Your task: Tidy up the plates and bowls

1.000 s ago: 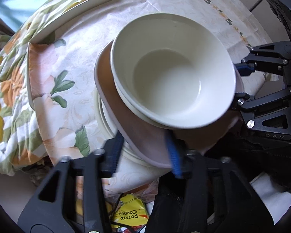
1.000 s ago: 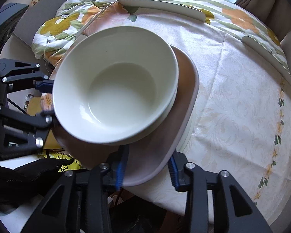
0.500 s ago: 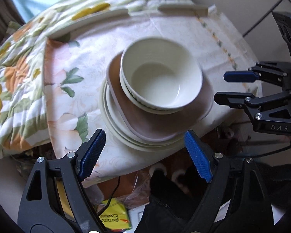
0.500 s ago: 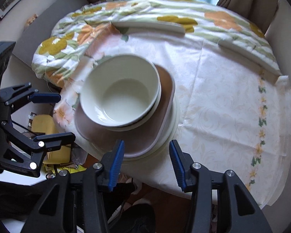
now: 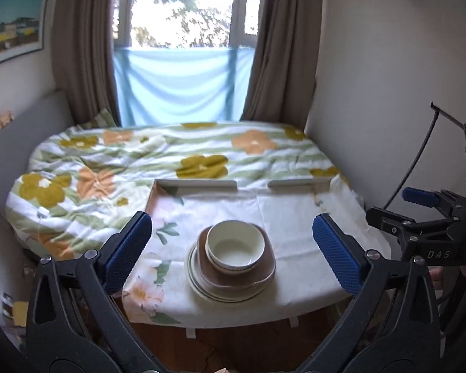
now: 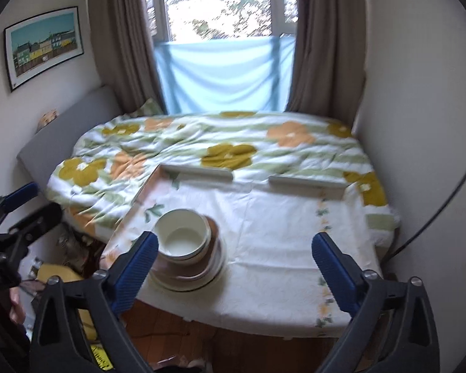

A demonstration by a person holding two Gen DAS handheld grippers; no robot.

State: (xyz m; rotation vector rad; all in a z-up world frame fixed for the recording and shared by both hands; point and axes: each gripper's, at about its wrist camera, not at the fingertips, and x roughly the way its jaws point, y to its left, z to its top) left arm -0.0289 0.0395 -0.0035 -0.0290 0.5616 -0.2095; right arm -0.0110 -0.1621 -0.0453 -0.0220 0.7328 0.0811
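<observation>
One bed (image 5: 115, 161) fills the far side under a floral duvet of white, green, mustard and orange, and in front of it stands one counter (image 5: 295, 217) draped in a cream floral cloth. Two long white rails (image 5: 198, 184) lie along the counter's far edge. On the wall hangs one framed print of coloured houses (image 6: 43, 42); no caption on it is legible.

Near the counter's front edge sits a single stack (image 5: 233, 262): several round cream plates at the bottom, blurred so the count is unclear, one brown rounded-square plate (image 5: 264, 275) on them, and two nested cream bowls (image 5: 234, 245) on top.

The left hand-held gripper (image 5: 233, 251) and the right hand-held gripper (image 6: 234, 262) both hang above the counter, jaws spreading wide, nothing between their blue pads. The right one's body reads "DAS".
</observation>
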